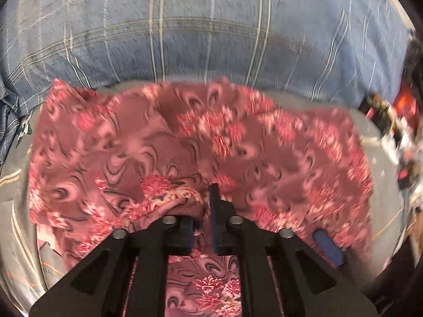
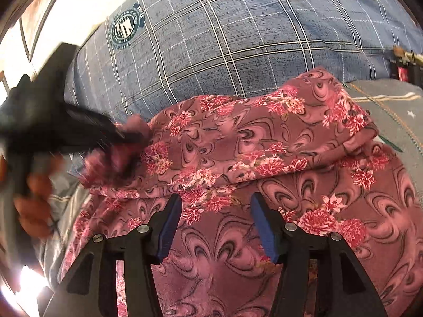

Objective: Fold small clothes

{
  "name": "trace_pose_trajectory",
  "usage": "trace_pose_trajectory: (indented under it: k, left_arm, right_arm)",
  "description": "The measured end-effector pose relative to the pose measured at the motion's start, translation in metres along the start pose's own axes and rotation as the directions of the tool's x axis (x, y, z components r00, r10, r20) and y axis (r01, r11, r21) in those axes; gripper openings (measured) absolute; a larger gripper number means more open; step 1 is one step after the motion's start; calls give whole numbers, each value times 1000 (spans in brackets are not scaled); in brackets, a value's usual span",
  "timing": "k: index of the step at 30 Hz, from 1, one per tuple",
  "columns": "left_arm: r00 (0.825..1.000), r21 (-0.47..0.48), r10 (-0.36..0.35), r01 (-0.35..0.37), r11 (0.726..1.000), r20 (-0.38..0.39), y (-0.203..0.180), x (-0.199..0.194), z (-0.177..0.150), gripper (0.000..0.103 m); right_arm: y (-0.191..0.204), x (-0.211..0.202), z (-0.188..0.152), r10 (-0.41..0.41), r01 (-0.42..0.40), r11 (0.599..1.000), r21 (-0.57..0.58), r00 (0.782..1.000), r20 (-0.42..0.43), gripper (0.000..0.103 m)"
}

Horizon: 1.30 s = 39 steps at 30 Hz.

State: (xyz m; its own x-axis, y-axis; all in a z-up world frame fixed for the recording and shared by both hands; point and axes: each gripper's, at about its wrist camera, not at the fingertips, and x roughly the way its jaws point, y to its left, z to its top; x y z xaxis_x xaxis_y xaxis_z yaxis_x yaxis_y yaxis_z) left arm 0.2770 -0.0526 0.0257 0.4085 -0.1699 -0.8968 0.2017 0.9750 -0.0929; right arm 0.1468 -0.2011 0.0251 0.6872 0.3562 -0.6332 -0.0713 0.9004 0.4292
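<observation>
A pink floral garment (image 1: 185, 137) lies spread on a grey sheet, with one layer folded back over itself (image 2: 238, 137). My left gripper (image 1: 201, 208) points steeply down at it. Its jaws stand a narrow gap apart, and a hemmed fold of the cloth drapes over the left finger and into that gap; the pads do not visibly press on it. In the right wrist view the left gripper (image 2: 124, 138) is a dark blur at the garment's bunched left corner, held by a person's hand (image 2: 34, 198). My right gripper (image 2: 216, 208) hovers open over the lower layer, with nothing between its blue pads (image 2: 169, 227).
A blue plaid pillow (image 2: 238, 39) fills the far side behind the garment. The grey sheet (image 1: 380, 142) shows to the right and left of the cloth. Blurred black, red and white clutter (image 1: 396, 132) sits at the right edge. A bright window area (image 2: 66, 5) is at upper left.
</observation>
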Motion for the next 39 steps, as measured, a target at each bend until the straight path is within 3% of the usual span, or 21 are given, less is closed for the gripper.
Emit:
trace_pose_trajectory:
  k: [1, 3, 4, 5, 7, 10, 12, 14, 17, 20, 22, 23, 27, 28, 29, 30, 31, 33, 35, 37, 39]
  left_arm:
    - [1000, 11, -22, 22, 1000, 9, 1, -3, -3, 21]
    - [996, 14, -80, 80, 997, 30, 10, -18, -9, 43]
    - [989, -7, -132, 133, 991, 60, 23, -31, -14, 46]
    - [979, -30, -180, 184, 982, 92, 34, -43, -20, 52]
    - [942, -108, -282, 304, 947, 180, 76, -68, -35, 62]
    - [925, -249, -254, 326, 912, 281, 130, -78, -46, 66]
    - [936, -312, -200, 289, 905, 288, 157, -73, -48, 66]
    - [939, -359, -191, 290, 887, 285, 179, -62, -51, 66]
    - [934, -417, -226, 328, 848, 275, 198, -42, -56, 66]
    - [927, -471, -280, 368, 802, 248, 208, -30, -57, 66]
    - [915, -489, -313, 402, 774, 256, 214, -30, -59, 66]
    - [913, -493, -318, 407, 769, 256, 217, -29, -61, 66]
    - [908, -499, -334, 418, 760, 252, 216, -26, -57, 66]
    - [907, -500, -336, 420, 758, 253, 216, -26, -57, 66]
    - [906, -499, -339, 422, 757, 253, 219, -25, -56, 66]
    - [905, -497, -341, 424, 757, 253, 219, -25, -56, 66]
    - [905, -497, -342, 426, 756, 254, 218, -26, -57, 66]
    - [900, -492, -351, 435, 754, 257, 220, -27, -57, 66]
    - [890, -482, -375, 457, 748, 261, 217, -28, -56, 66]
    - [875, -451, -408, 484, 750, 260, 210, -29, -54, 66]
    - [873, -405, -423, 488, 774, 243, 196, -32, -53, 66]
  right_arm:
    - [0, 0, 0, 1, -1, 1000, 1, 1000, 0, 56]
    - [-1, 0, 0, 1, -1, 1000, -1, 1000, 0, 57]
    - [-2, -1, 0, 3, -3, 1000, -1, 1000, -1, 58]
    - [-1, -1, 0, 2, -2, 1000, -2, 1000, -3, 58]
    - [1, 0, 2, -16, 16, 1000, -13, 1000, -11, 58]
    - [22, 3, 10, -51, 49, 996, -73, 998, -34, 60]
    - [51, 5, 15, -28, 23, 985, -171, 999, -26, 60]
    - [87, 9, 16, -39, 35, 947, -320, 999, -6, 60]
    - [139, 20, 9, -75, 86, 830, -552, 996, 43, 67]
    - [176, 41, -7, -147, 190, 636, -748, 981, 124, 73]
    - [190, 53, -17, -165, 213, 531, -820, 975, 146, 73]
    - [198, 61, -25, -171, 233, 459, -857, 970, 172, 73]
    - [219, 84, -48, -168, 296, 252, -921, 951, 260, 71]
    - [223, 89, -52, -158, 308, 219, -926, 948, 278, 70]
    - [225, 90, -52, -152, 304, 218, -927, 949, 275, 67]
    - [223, 91, -46, -146, 262, 266, -928, 962, 230, 42]
    - [221, 89, -38, -145, 215, 337, -916, 974, 175, 8]
    - [207, 77, -8, -120, 153, 551, -821, 987, 103, 6]
    - [177, 56, 27, -66, 94, 766, -635, 996, 67, 6]
    - [139, 37, 52, -22, 49, 900, -434, 997, 67, 6]
    - [86, 18, 72, -8, 24, 982, -186, 996, 86, 6]
